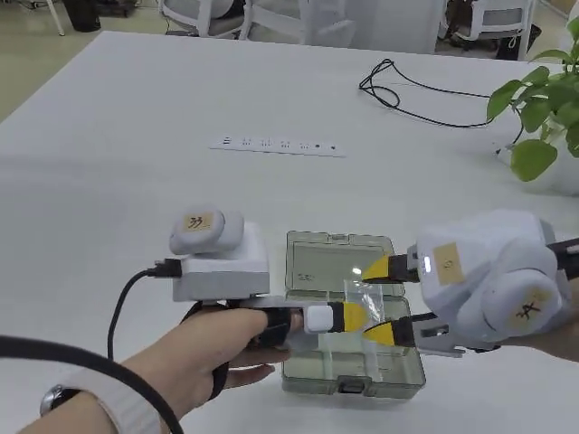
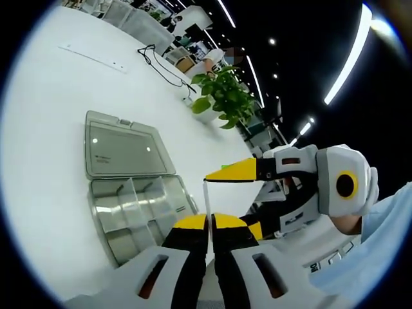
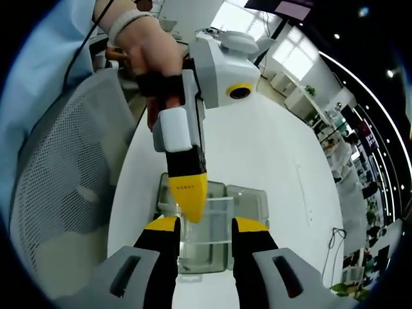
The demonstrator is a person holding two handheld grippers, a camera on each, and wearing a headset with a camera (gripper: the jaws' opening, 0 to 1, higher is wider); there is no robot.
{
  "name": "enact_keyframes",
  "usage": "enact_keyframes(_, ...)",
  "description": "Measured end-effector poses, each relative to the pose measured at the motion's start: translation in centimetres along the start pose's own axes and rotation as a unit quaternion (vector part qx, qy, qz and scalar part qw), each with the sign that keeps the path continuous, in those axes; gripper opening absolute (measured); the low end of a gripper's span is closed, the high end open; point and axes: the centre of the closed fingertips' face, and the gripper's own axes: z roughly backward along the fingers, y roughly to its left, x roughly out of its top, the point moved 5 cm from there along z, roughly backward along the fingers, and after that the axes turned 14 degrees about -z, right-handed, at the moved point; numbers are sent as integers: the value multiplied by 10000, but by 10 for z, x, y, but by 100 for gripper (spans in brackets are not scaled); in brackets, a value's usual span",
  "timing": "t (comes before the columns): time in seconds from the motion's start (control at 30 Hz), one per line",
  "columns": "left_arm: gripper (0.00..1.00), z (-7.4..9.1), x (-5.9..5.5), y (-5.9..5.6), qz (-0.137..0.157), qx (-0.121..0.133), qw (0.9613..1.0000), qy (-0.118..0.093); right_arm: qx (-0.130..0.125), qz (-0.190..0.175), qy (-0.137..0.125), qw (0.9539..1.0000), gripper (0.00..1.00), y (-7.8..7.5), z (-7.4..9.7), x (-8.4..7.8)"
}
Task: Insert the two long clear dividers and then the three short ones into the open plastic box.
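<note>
While above the box (image 1: 398,378), divider (image 1: 362,297) between left tool (image 1: 355,316) tips

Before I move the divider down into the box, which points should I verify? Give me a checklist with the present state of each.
1. Left hand-held gripper shut on the clear divider: ok.
2. Right hand-held gripper open, facing the divider: ok.
3. Plastic box open, lid laid back: ok.
4. Divider held over the box: ok.
5. Divider lined up with its slot: cannot tell.
</note>
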Motion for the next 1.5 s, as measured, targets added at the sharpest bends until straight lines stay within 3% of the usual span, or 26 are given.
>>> enact_keyframes(0.3,0,2,1,-1,-5,-43,10000,-48,-20,169,-40,9998,33,0,2,2)
enact_keyframes(0.37,0,4,2,-3,-193,-124,9997,-61,13,-15,-190,9998,42,-1,3,5)
enact_keyframes(0.4,0,4,3,-4,-324,-157,9993,-78,200,-398,-343,9984,46,-1,6,8)
enact_keyframes(0.43,0,5,3,-4,-439,-185,9989,-38,228,-518,-455,9974,46,-5,11,11)
enact_keyframes(0.47,0,6,1,-3,-757,-193,9969,57,207,-551,-489,9971,46,-7,12,12)
enact_keyframes(0.57,0,9,-2,-5,-1467,-299,9886,184,526,-950,-600,9923,41,-13,22,16)
enact_keyframes(0.67,0,12,-6,-7,-2043,-453,9775,281,1053,-1185,-557,9858,30,-13,30,17)
enact_keyframes(0.77,0,14,-7,-9,-2418,-559,9683,275,1329,-1204,-383,9830,26,-11,32,15)
enact_keyframes(0.8,0,14,-7,-10,-2416,-576,9683,264,1343,-1135,-325,9839,23,-11,32,14)
enact_keyframes(0.83,0,15,-6,-13,-2595,-670,9632,207,1459,-1117,-259,9826,21,-9,33,13)
enact_keyframes(0.87,0,16,-6,-14,-2651,-713,9614,180,1537,-1154,-234,9811,19,-8,32,14)
enact_keyframes(0.9,0,16,-5,-16,-2831,-801,9556,149,1664,-1193,-216,9786,18,-8,33,12)
enact_keyframes(1.03,0,19,-3,-25,-3176,-1010,9428,-7,1969,-1199,-143,9730,14,-3,32,14)
enact_keyframes(1.07,0,20,-4,-26,-3202,-1030,9417,3,2078,-1219,-107,9705,11,-1,32,14)
enact_keyframes(1.17,0,21,-5,-27,-3435,-1095,9327,65,2219,-1237,-13,9672,5,2,32,16)
enact_keyframes(1.3,0,21,-7,-25,-3558,-1100,9280,124,2386,-1238,105,9631,3,9,32,17)
enact_keyframes(1.5,0,21,-8,-22,-3530,-1006,9301,151,2380,-1245,161,9631,2,8,30,17)
